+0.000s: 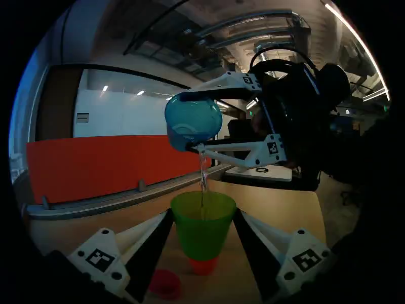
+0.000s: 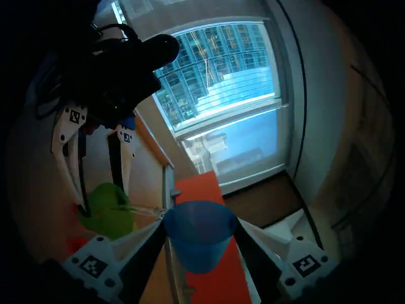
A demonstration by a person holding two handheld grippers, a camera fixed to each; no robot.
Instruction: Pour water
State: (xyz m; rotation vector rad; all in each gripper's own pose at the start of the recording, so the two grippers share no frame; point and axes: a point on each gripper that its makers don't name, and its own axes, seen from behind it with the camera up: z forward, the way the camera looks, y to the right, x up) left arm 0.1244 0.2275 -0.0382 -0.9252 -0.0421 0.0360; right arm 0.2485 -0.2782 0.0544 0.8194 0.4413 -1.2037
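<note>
Overhead, blue cup (image 2: 199, 238) tight in right claw (image 2: 200, 223); green cup (image 1: 203, 228) tight in left claw (image 1: 202, 213).

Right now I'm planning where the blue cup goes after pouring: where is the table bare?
Bare light wooden tabletop lies between the green translucent plastic cup and the grey rail, and between that cup and the table's open edge. Crowded: the cup's foot, flanked by the left hand-held gripper, with a red round lid beside it.

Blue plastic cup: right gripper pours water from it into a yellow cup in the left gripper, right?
No: left gripper view shows a green plastic cup, not yellow, in the left gripper. The blue plastic cup in the right gripper pours into it.
</note>
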